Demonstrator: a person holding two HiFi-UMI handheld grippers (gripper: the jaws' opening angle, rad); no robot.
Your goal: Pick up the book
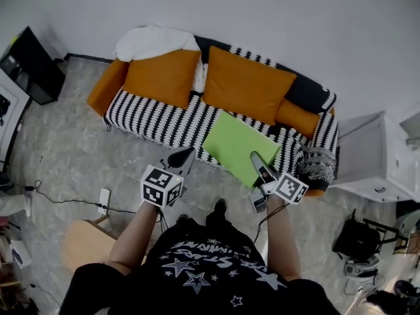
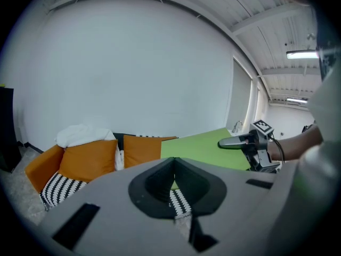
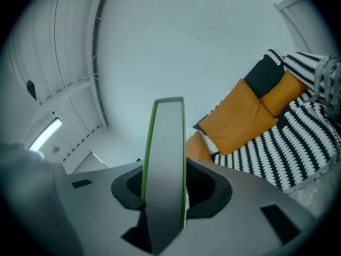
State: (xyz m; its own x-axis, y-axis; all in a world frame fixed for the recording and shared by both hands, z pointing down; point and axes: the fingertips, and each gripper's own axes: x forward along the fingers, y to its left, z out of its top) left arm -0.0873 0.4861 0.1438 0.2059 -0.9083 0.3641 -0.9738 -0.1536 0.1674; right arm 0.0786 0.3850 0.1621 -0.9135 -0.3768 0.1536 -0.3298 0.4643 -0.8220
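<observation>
Sofa of black-and-white striped fabric (image 1: 147, 120) with orange cushions (image 1: 246, 84) lies at 12 o'clock. Flat bright-green book (image 1: 236, 143) sits at 1 o'clock over its front edge, clamped by the right hand-held gripper (image 1: 256, 157). The left hand-held gripper (image 1: 187, 153), at 11 o'clock, has its jaws together, empty.

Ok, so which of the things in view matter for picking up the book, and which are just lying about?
In the job:
flat green book, clamped in the right claw
left claw, shut and empty

Lying about:
black-and-white striped sofa
orange cushions
white blanket
white cabinet
white power strip on the floor
</observation>
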